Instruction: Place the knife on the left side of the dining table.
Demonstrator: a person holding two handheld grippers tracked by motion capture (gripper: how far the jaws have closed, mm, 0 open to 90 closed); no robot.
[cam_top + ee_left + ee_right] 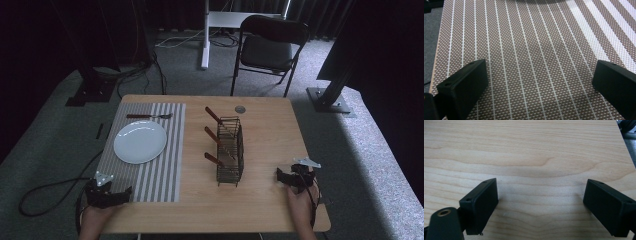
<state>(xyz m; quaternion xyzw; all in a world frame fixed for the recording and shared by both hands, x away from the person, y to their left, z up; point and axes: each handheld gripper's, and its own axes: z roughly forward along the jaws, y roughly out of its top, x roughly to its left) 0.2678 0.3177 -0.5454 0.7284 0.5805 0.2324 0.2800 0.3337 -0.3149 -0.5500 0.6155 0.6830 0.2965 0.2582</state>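
Left hand-held gripper (539,82) over placemat (524,50), jaws apart

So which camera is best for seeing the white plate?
The high view. It looks down on the whole white plate, lying on the striped placemat below the fork. The left gripper view looks along its open jaws at placemat stripes; the right gripper view looks at bare wooden table. No plate there.
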